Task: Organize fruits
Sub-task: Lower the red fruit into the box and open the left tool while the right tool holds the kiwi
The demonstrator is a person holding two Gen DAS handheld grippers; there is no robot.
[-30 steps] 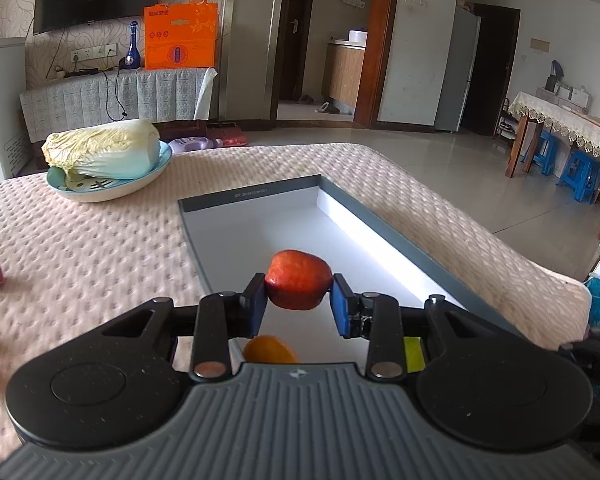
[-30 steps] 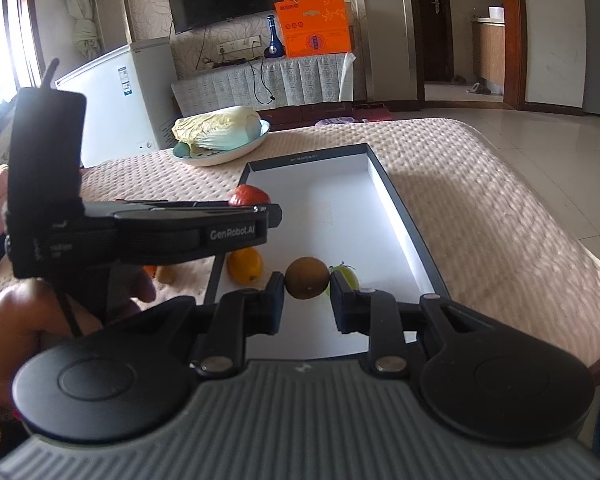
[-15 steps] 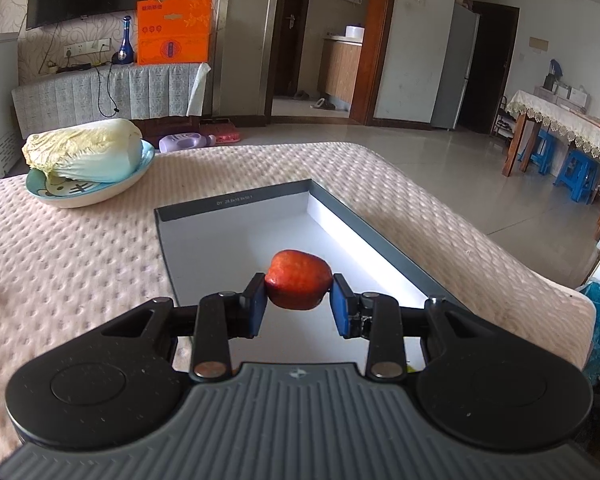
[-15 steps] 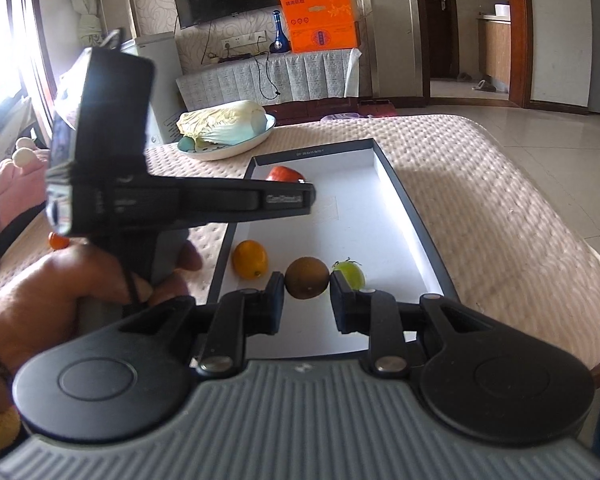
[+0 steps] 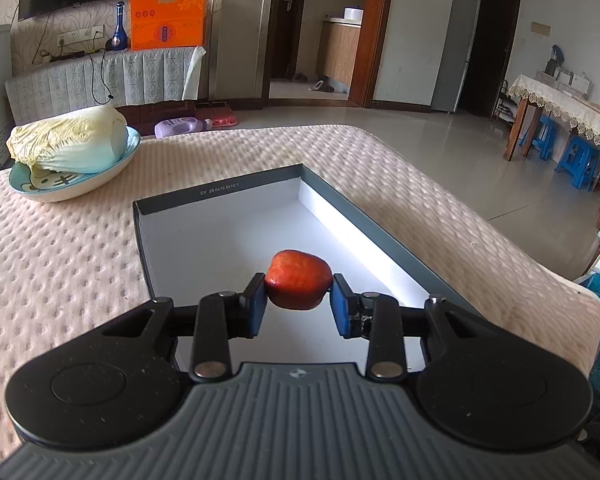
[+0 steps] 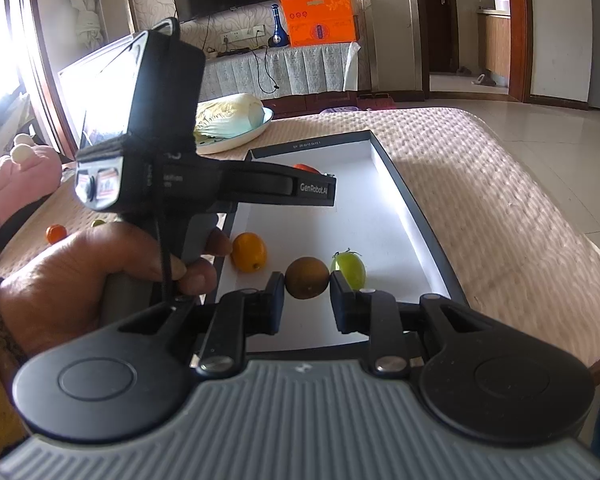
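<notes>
**A:** Fruit first: the left gripper [image 5: 299, 309] has its fingers [image 5: 255, 307] clamped on a red fruit [image 5: 299, 280], one pad on each flank, and the fruit hangs above the white floor of the grey box [image 5: 216, 199]. How would you set it down?

**B:** Lower it until its underside is nearly on the floor just ahead of the fingers, then part them slowly. It looks round enough to roll, so a drop from height would be my worry.

**A:** And the right gripper [image 6: 307, 303]?

**B:** Its fingers [image 6: 275, 301] are closed on a brown fruit [image 6: 307, 283], also over the box. Just right of those fingers lies a green fruit [image 6: 350, 270]; off to their left, an orange fruit [image 6: 249, 252]. I'd judge the gap between those two is the natural slot.

**A:** Beyond them?

**B:** Open floor, where the red one can go. Past the far wall, a cabbage [image 5: 70, 142] in a blue bowl [image 5: 82, 186] sits on the bed [image 5: 380, 168]; keep clear of it. A small orange fruit [image 6: 56, 233] waits outside, far left of the right gripper's fingers.
</notes>
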